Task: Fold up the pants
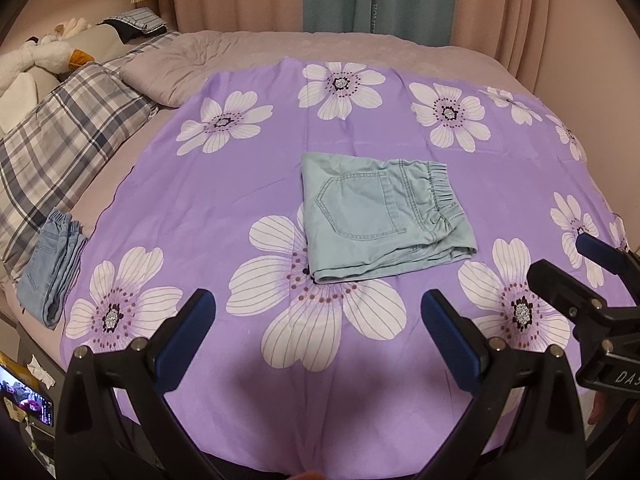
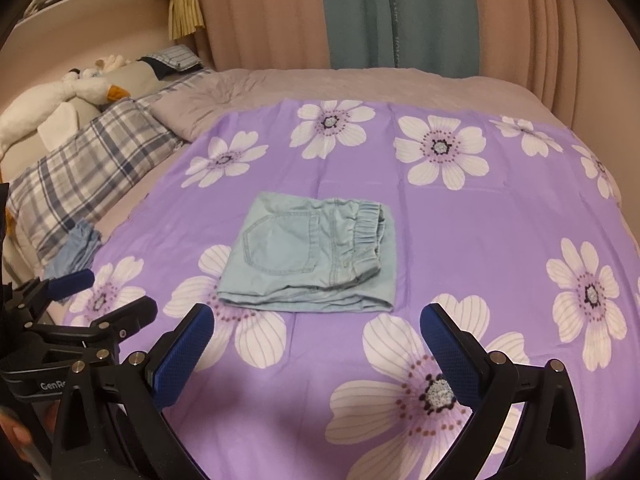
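Left gripper [image 1: 318, 312] hovering wide apart, holding nothing | right gripper [image 2: 316, 326] likewise | folded pants [image 1: 384, 216] lying on sheet [image 1: 240, 200]

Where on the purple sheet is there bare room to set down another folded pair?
Free: the wide strip between the folded green pants and the far edge of the floral sheet, and the stretch right of the pants. Crowded: the left edge, with folded blue jeans beside the plaid pillow.
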{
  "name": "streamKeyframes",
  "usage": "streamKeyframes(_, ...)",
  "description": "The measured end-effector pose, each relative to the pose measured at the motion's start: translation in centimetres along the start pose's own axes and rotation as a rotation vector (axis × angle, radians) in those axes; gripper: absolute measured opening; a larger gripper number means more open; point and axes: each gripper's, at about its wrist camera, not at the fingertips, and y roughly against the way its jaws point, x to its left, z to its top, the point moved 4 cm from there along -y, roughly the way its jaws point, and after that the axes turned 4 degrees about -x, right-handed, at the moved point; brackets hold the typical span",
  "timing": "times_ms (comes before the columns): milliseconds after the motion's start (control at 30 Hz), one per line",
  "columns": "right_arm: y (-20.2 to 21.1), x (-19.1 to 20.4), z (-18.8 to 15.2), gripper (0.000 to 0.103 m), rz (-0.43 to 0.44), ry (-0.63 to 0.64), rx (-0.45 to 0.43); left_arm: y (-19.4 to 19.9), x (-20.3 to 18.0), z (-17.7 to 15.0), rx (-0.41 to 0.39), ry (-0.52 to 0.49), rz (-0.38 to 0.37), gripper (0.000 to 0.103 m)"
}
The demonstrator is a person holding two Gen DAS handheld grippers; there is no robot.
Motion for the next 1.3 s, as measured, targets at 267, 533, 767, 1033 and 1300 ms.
streamKeyframes(267, 0.05, 0.18, -0.04, 0.102, -0.005, 0.005, 0.0, 0.0, 0.15, -0.04, -0.002, 0.001, -0.002, 0.103)
streamKeyframes(533, -0.04, 0.36, 0.07, 0.102, -0.004, 0.009, -0.002, -0.01, 0.16, -0.03, 0.002, -0.005, 0.001, 0.103)
streamKeyframes(767, -0.22, 0.51, 0.06, 0.102, -0.005, 0.006, 0.007, -0.21, 0.06, 0.09, 0.006, -0.01, 0.001, 0.103)
streamKeyframes(1033, -0.27, 0.49, 0.07, 0.102, -0.004, 0.005, 0.007, -0.31, -0.02, 0.15, 0.005, -0.015, -0.001, 0.103)
streamKeyframes(1300, -0.3, 0.46, 0.11, 0.102, -0.004, 0.005, 0.007, -0.44, -0.05, 0.19, 0.008, -0.012, -0.003, 0.103)
